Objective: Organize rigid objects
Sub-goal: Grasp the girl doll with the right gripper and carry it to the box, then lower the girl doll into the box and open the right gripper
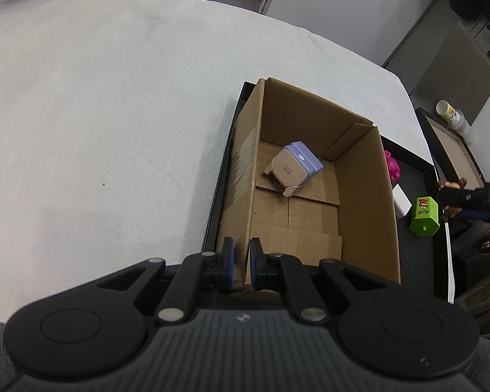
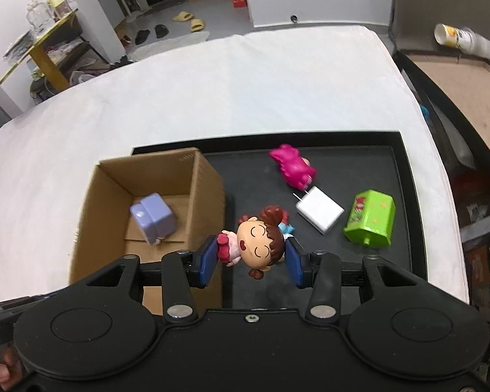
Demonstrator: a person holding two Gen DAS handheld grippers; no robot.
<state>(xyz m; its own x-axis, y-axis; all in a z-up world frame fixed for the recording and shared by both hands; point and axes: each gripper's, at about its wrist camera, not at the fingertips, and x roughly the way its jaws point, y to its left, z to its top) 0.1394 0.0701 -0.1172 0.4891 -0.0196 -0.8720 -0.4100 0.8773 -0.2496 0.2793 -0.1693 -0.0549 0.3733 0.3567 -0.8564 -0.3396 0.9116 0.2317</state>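
My left gripper (image 1: pixel 241 258) is shut on the near wall of an open cardboard box (image 1: pixel 366 196), which stands in the left end of a black tray (image 1: pixel 415 254). A purple and beige gadget (image 1: pixel 294 170) lies tilted on the box floor (image 2: pixel 155 217). My right gripper (image 2: pixel 251 254) is shut on a small doll (image 2: pixel 258 238) with brown hair and a pink dress, held above the tray (image 2: pixel 405 196) just right of the box (image 2: pixel 209 189). On the tray lie a pink toy (image 2: pixel 294 166), a white charger (image 2: pixel 320 210) and a green toy house (image 2: pixel 372 219).
The tray rests on a table under a white cloth (image 1: pixel 114 114). Past the table's right edge is a second dark box with a brown lining (image 2: pixel 467 91) and a tipped paper cup (image 2: pixel 454 37). Shelves and slippers are on the floor beyond.
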